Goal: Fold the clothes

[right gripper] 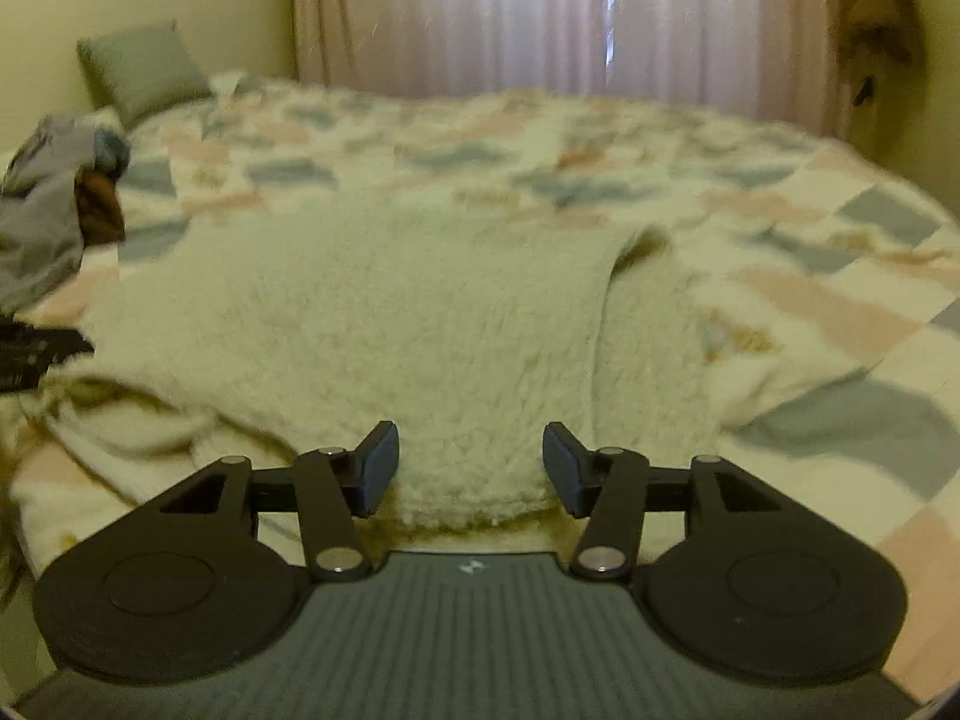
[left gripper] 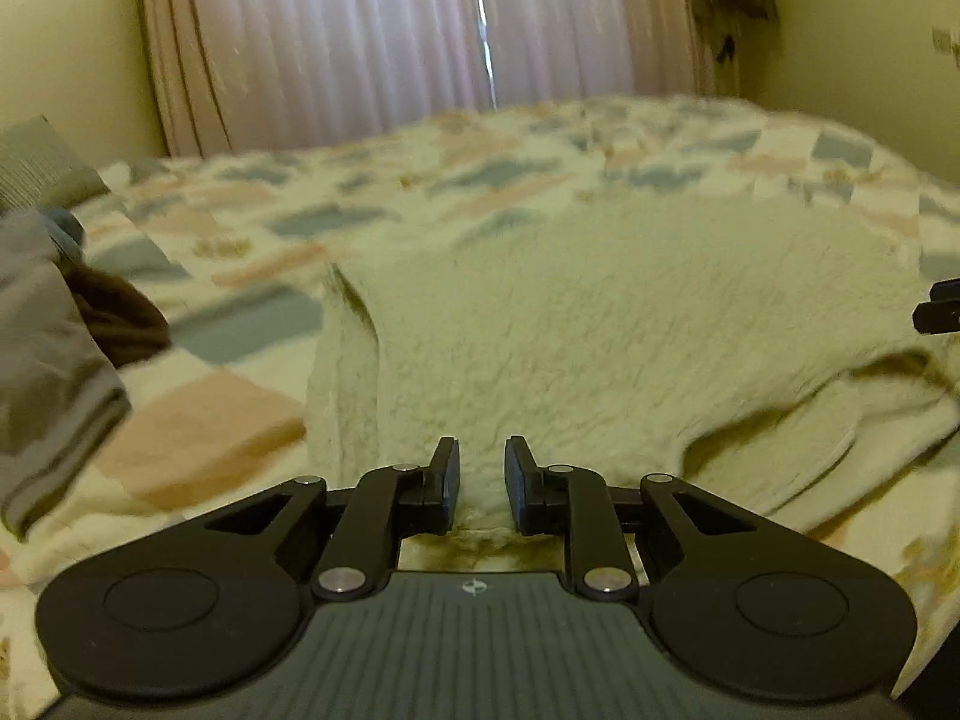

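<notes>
Left wrist view: my left gripper clamped on cream fleece garment. Right wrist view: my right gripper apart, fleece between; grey pillow far left. No readable writing.

the far half of the quilted bed lies open. a fleece garment covers the near middle. piled clothes block the left edge.
</notes>
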Demonstrator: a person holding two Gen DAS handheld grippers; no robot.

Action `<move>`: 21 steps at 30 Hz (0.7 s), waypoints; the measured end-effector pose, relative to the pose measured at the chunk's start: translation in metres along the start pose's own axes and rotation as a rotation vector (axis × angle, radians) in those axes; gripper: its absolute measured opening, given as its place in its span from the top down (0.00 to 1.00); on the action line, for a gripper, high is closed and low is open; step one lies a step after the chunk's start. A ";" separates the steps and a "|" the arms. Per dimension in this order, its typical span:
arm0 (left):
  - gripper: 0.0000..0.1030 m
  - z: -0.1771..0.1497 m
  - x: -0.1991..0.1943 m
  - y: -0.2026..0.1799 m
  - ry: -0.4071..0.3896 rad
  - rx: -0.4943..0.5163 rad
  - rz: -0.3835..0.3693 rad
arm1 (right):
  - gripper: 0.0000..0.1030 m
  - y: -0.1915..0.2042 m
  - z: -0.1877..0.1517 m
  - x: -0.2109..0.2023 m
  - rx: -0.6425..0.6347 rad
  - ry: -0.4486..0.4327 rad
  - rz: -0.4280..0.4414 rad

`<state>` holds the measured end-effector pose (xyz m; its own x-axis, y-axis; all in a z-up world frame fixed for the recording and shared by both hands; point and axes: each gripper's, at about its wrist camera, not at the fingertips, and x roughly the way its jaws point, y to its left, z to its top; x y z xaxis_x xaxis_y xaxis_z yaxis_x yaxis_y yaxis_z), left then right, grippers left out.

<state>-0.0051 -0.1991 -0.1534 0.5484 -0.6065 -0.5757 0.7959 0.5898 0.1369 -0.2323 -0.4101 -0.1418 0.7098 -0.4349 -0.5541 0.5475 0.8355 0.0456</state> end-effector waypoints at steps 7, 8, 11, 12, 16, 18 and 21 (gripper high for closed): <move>0.75 -0.016 0.002 -0.033 0.009 0.072 0.036 | 0.44 0.027 -0.016 0.025 -0.071 0.062 -0.047; 0.77 -0.018 -0.001 -0.038 0.004 0.084 0.054 | 0.44 0.031 -0.015 0.020 -0.069 0.044 -0.055; 0.74 -0.016 -0.021 -0.039 -0.039 0.040 0.006 | 0.43 0.036 -0.010 0.001 -0.039 -0.030 -0.032; 0.73 -0.017 -0.019 -0.040 -0.019 0.039 0.008 | 0.40 0.037 -0.010 0.001 -0.035 -0.023 -0.029; 0.73 -0.025 -0.005 -0.043 0.061 0.034 0.043 | 0.30 0.044 -0.021 0.022 -0.084 0.097 -0.067; 0.73 -0.023 -0.016 -0.044 0.063 0.026 0.057 | 0.30 0.046 -0.019 0.007 -0.058 0.063 -0.061; 0.68 -0.021 -0.031 -0.047 0.079 0.014 0.079 | 0.30 0.046 -0.018 -0.021 0.025 0.007 -0.021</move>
<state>-0.0649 -0.1972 -0.1587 0.5878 -0.5144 -0.6244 0.7550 0.6260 0.1950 -0.2297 -0.3566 -0.1430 0.6950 -0.4501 -0.5607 0.5734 0.8174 0.0546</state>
